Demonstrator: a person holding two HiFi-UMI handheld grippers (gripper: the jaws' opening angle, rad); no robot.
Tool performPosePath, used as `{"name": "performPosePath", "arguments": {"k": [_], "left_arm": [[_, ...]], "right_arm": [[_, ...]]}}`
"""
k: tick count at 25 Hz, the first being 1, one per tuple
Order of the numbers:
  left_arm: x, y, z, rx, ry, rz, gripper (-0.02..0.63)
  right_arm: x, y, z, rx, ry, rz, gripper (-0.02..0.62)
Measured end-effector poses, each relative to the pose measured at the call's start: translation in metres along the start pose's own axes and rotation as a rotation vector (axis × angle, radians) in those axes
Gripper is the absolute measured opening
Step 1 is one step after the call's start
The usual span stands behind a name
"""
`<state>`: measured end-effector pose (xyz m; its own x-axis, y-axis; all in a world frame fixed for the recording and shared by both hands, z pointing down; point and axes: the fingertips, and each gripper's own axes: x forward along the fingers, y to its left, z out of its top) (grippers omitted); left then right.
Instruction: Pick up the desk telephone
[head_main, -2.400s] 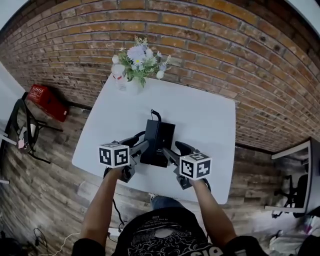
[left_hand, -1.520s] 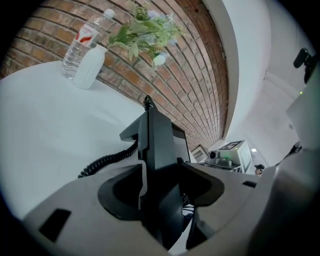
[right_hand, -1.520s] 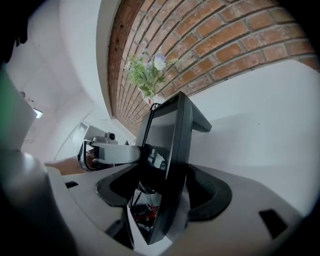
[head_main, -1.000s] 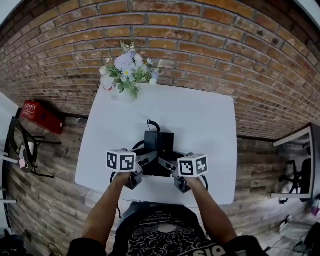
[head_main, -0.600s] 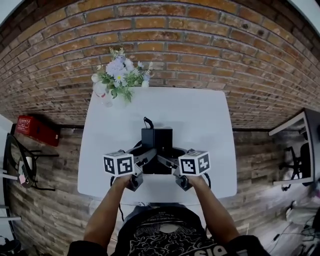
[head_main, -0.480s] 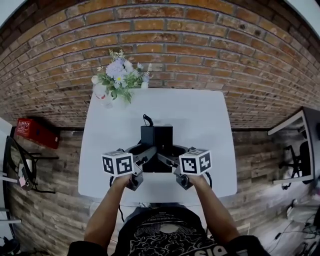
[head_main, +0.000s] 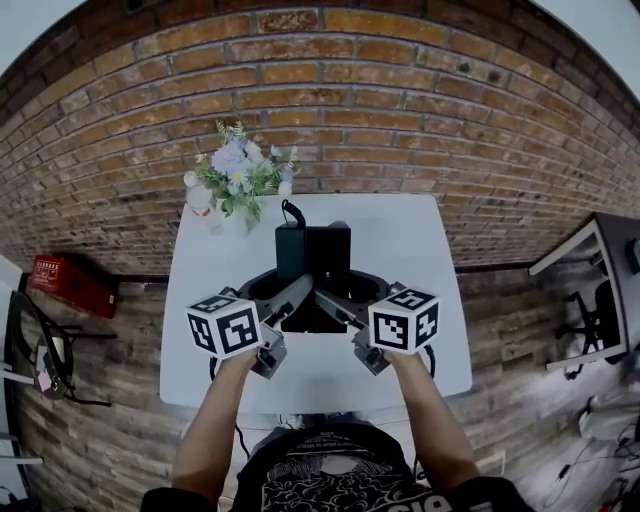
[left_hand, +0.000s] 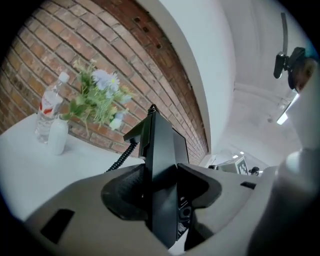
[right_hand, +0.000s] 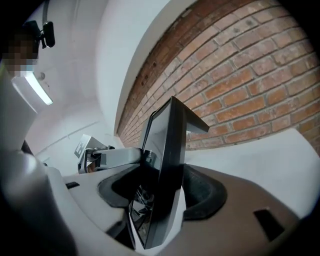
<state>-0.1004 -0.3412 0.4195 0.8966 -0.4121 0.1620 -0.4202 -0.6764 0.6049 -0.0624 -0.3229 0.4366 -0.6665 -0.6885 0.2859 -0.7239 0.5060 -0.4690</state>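
Nearest, the person's forearms reach over the near edge of the tabletop (head_main: 400, 260). The left tongs (head_main: 288, 298) and right tongs (head_main: 338, 306) come in from either side, each clamped on a side edge of the black telephone (head_main: 313, 255). The telephone is held between them above the middle of the tabletop, with its top overlapping the far edge in the head view.

The left gripper view shows the left tongs (left_hand: 160, 192) with both pads pressed on the thin edge of the telephone (left_hand: 162, 160), which stands upright between them. The right gripper view shows the same grip on the other edge, the right tongs (right_hand: 160, 197) closed on the slab of the telephone (right_hand: 165, 150).

There is bare white surface to the right of the telephone and in front of it. The only crowding is at the far left corner, where the flowers (head_main: 235, 180) stand.

Only the left gripper view shows the coiled cord (left_hand: 120, 159) hanging from the telephone's back, and the white vase (left_hand: 57, 135) with a clear bottle (left_hand: 47, 107) beside it. Only the head view shows the floor, with a red box (head_main: 65, 283) to the left of the tabletop.

The brick wall (head_main: 400, 110) runs right along the tabletop's far edge.
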Motion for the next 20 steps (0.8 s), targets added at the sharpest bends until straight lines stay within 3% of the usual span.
{"name": "performPosePath", "arguments": {"k": [12,20], "left_arm": [[-0.011,-0.072,0.078,0.235,-0.132,-0.054,0.198],[-0.015,-0.097,0.108,0.301,-0.197,-0.079,0.198]], "right_arm": [[-0.036,0.040,0.086,-0.160,-0.178,0.005,0.256],[-0.049,0.055,0.120,-0.242,-0.237,0.007,0.256]]}}
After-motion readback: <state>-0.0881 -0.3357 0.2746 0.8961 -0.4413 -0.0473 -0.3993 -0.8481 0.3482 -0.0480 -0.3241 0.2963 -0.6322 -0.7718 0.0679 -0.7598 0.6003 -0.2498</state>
